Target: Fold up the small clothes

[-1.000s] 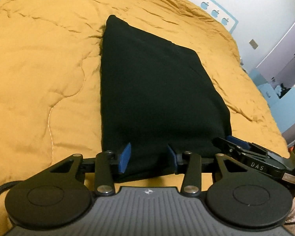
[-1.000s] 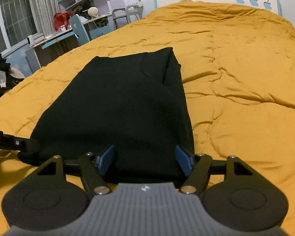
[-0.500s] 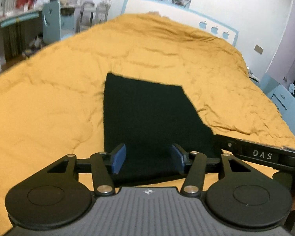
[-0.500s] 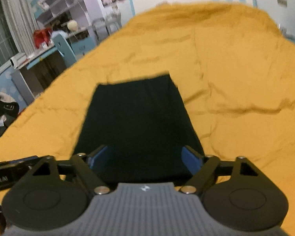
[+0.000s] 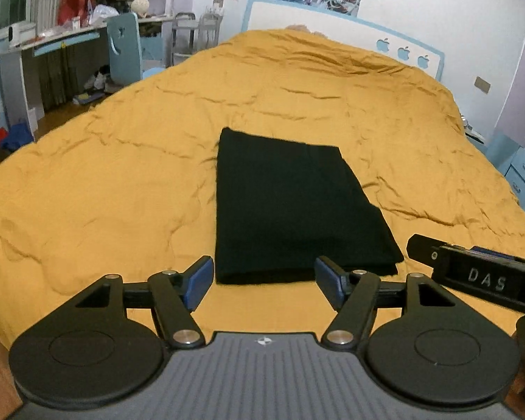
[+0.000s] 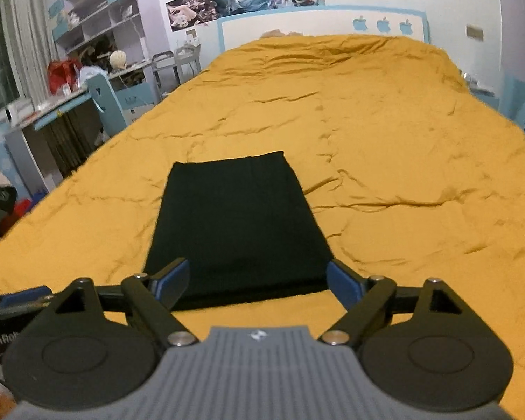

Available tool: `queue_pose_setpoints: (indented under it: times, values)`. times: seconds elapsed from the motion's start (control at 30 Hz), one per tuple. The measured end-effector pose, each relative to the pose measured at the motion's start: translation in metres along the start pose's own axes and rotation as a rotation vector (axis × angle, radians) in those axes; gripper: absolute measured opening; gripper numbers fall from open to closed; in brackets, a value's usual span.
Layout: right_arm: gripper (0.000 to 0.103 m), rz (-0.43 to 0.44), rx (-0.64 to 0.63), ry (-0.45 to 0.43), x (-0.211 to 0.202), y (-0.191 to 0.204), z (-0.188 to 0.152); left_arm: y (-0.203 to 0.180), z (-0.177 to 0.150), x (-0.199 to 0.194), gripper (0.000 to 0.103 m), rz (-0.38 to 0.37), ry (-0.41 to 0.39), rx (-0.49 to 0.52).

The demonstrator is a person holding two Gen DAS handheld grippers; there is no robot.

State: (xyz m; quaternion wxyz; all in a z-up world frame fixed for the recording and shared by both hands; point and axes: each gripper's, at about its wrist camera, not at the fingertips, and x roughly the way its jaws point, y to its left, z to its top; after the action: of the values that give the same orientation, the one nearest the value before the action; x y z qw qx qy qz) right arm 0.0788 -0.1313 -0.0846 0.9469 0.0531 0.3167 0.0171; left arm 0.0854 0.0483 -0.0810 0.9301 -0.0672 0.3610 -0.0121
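A black garment lies folded into a flat rectangle on the mustard-yellow quilt. In the left wrist view my left gripper hangs above and short of its near edge, its jaws still opening, with nothing between the blue pads. The right gripper's body juts in at the right edge. In the right wrist view the same garment lies ahead, and my right gripper stands wide open over its near edge, holding nothing. The left gripper's body shows at the left.
The quilt covers a wide bed reaching back to a white headboard. A cluttered desk and a blue chair stand left of the bed, shelves behind. Blue drawers stand at the right.
Both grippers have let go of the garment's near edge, opened wider, and risen and drawn back. The folded garment now lies flat and farther off in both views.
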Motion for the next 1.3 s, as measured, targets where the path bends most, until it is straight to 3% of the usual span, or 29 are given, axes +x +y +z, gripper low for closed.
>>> queue_pose_setpoints:
  times: [0.27,1.3]
  values:
    - [0.082,-0.040,-0.082,0.006,-0.002,0.017,-0.009,0.002,-0.005,0.004,0.078,0.006,0.039,-0.024]
    - [0.082,-0.047,-0.055,0.067,0.016,0.015,-0.010,0.006,-0.005,0.013,0.077,0.033,0.085,-0.021]
